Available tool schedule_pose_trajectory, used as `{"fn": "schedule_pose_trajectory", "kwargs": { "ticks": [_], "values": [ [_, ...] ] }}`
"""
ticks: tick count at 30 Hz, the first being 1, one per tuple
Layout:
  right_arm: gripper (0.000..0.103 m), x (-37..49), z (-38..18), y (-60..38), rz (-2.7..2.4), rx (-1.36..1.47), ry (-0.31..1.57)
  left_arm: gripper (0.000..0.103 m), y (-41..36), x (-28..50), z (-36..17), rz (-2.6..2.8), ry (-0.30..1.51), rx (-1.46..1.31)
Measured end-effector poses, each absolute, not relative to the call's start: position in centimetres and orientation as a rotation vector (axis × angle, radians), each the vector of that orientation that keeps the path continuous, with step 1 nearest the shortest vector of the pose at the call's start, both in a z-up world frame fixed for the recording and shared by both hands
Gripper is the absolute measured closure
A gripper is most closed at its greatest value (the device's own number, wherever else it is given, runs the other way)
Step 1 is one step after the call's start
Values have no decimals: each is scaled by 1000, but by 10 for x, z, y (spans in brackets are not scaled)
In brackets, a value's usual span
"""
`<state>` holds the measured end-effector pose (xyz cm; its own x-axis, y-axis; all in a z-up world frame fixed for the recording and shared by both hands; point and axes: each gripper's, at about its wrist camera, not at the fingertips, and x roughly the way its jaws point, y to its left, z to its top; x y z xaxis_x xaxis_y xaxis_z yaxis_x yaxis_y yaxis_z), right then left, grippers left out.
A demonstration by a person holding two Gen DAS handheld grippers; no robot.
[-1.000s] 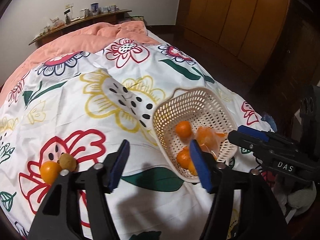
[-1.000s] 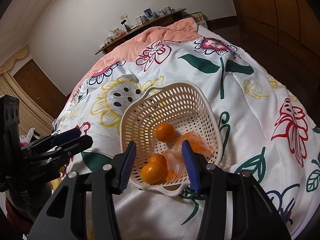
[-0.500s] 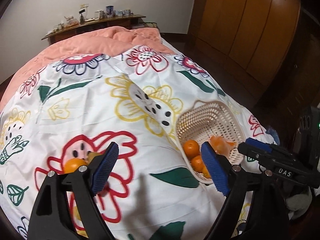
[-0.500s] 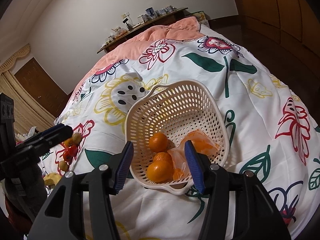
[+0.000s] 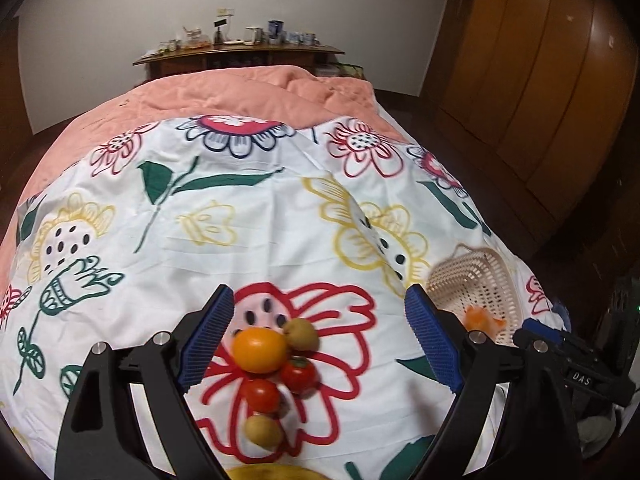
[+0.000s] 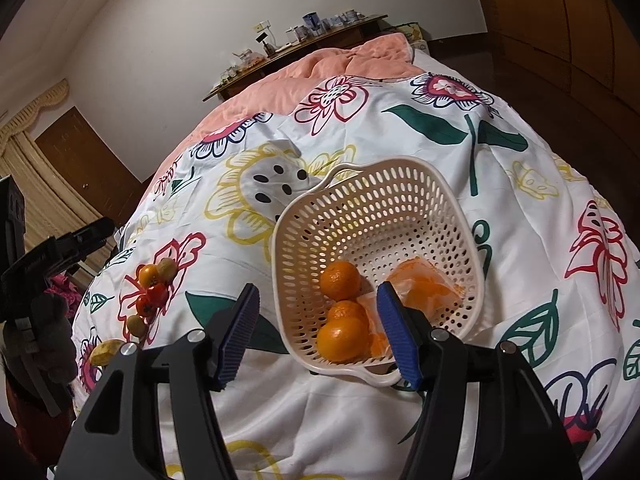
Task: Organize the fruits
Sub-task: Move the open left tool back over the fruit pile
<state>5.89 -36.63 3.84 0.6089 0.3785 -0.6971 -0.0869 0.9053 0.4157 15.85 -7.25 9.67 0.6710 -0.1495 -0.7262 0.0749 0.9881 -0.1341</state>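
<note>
My left gripper (image 5: 320, 340) is open and empty above a cluster of loose fruit on the floral bedspread: an orange (image 5: 259, 350), a brown kiwi (image 5: 301, 334), two red tomatoes (image 5: 298, 374), and a second small brown fruit (image 5: 262, 430). A yellow fruit (image 5: 268, 473) shows at the bottom edge. My right gripper (image 6: 318, 334) is open and empty over the near rim of a cream perforated basket (image 6: 400, 208) that holds three oranges (image 6: 341, 279) and a bag of orange fruit (image 6: 430, 292). The basket also shows in the left wrist view (image 5: 480, 280).
The bed carries a white floral bedspread (image 5: 240, 220) with a salmon blanket (image 5: 260, 88) at the far end. A cluttered wooden shelf (image 5: 240, 50) stands behind it. Wooden wardrobe doors (image 5: 540, 80) line the right side.
My left gripper has swung left, away from the basket, and now frames the loose fruit cluster. My right gripper has stayed over the basket's near rim, drawing slightly closer.
</note>
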Motion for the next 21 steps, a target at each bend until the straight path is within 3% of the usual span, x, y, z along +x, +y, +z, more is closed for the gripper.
{"fn": "schedule_pose_trajectory", "kwargs": {
  "ticks": [21],
  "values": [
    [41, 59, 36, -351, 307, 344, 903, 10, -23, 167, 59, -4, 937, -171]
  ]
}}
